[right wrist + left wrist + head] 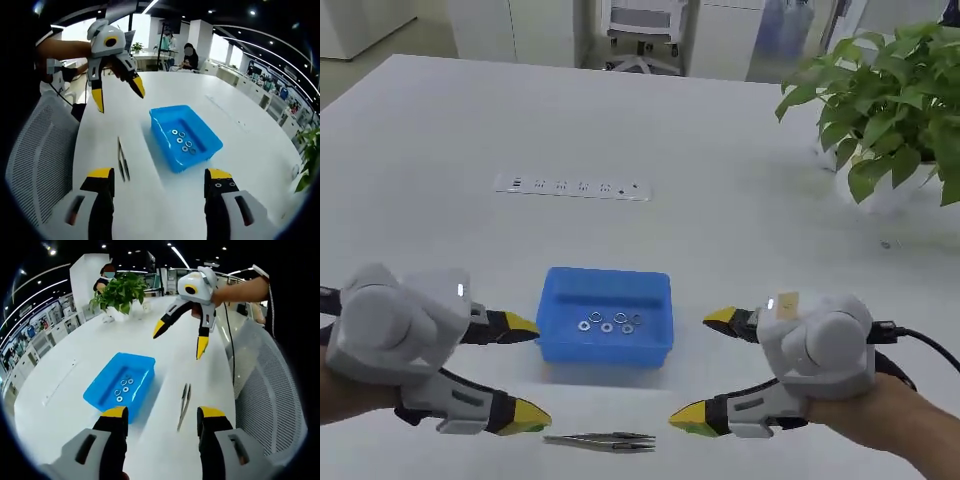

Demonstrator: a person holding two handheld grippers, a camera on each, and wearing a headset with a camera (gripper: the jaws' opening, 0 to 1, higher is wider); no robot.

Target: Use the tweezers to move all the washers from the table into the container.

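- The tweezers (600, 440) lie flat on the tabletop (440, 130), on the near side of the container (605, 350). They are apart from it and nothing touches them.
- The left gripper (530, 370) hovers just left of the container and the right gripper (702, 367) just right of it. Both sets of jaws stand wide and hold nothing, with the tweezers low between them.
- If the tweezers are to be taken up, I judge it best to bring one gripper down across their middle and close it squarely over both thin legs. That leaves the tips free to pinch — a thing this flat and slim could easily skid away.
- The container is blue, shallow and open-topped. The washers (610, 322) sit in a loose cluster near the middle of its floor — perhaps six, though they are too small to count surely.
- Every washer I can make out is inside it, so the task looks done or nearly so.
- Beyond the container lies a power strip (570, 187). Farther off to the right stands a potted plant (890, 90).
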